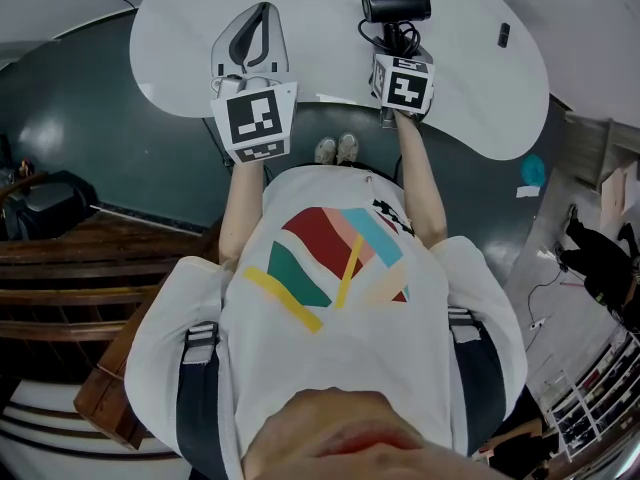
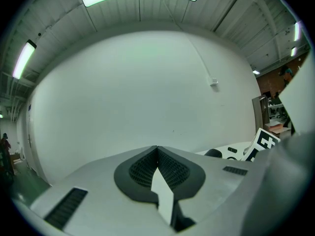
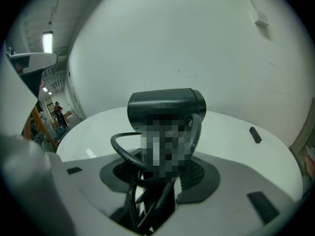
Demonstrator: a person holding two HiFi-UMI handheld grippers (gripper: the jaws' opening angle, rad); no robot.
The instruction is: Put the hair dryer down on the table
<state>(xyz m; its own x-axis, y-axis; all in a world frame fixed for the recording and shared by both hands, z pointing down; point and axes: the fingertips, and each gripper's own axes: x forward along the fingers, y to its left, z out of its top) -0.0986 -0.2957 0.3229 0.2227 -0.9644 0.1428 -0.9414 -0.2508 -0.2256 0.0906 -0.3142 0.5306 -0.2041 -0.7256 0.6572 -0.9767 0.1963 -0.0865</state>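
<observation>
A person in a white T-shirt [image 1: 340, 268] printed with coloured bands is standing at a smooth, white, round-edged counter [image 1: 320, 28], holding a two-jaw gripper in each hand. The right gripper [image 3: 165, 168] is clamping its grey jaws on the handle of a black hair dryer [image 3: 166, 102]. The dryer's stubby, matte barrel is sitting crosswise above the jaws and over the counter; whether any part of it is touching the surface cannot be told. A black, rubbery cord [image 3: 123, 149] is looping out beside the handle and running back down between the jaws. The left gripper [image 2: 157, 147] is hovering over the counter's left part, well apart from the hair dryer. Its jaws are meeting at the tips with nothing between them, and their dark pads are showing a fine ribbed grid. A marker cube [image 1: 252, 120] with bold black-and-white squares is sitting at its near end. A small, dark, oblong object [image 1: 504, 35] is lying on the counter to the right of the hair dryer. Below the counter's edge, pale shoes [image 1: 337, 149] are standing on a dark, glossy floor [image 1: 120, 128].
</observation>
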